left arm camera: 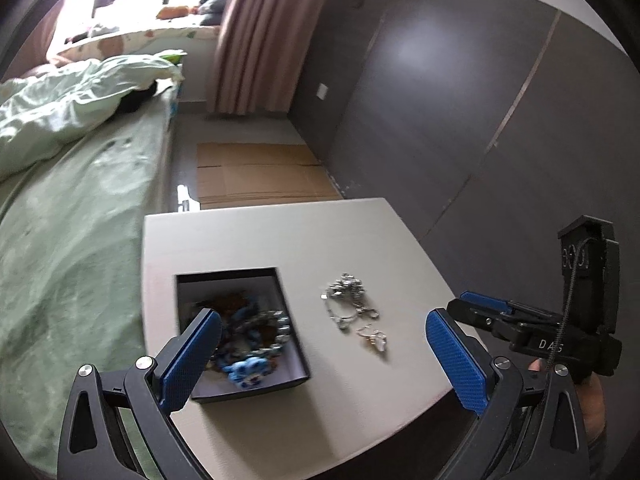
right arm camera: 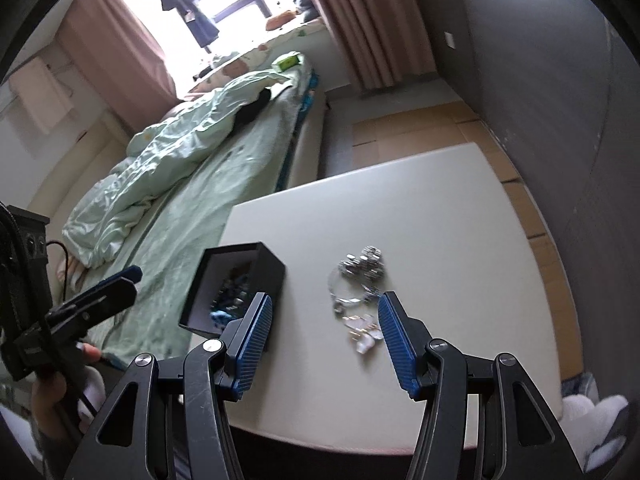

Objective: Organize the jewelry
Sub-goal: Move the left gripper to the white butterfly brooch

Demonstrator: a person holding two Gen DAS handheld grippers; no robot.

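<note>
Here the white worktop carries a black box open at the top, with blue and silvery beaded pieces heaped inside it. Just beside the box, on the bare surface, lies a tangle of silver chains, and near that a small pale pair of earrings. The left gripper hangs over the near edge with its jaws wide, nothing between them. The right gripper has its jaws parted about halfway, empty, the earrings lying on the worktop below the gap. A bed with green bedding stands to the left and flattened cardboard lies on the floor
</note>
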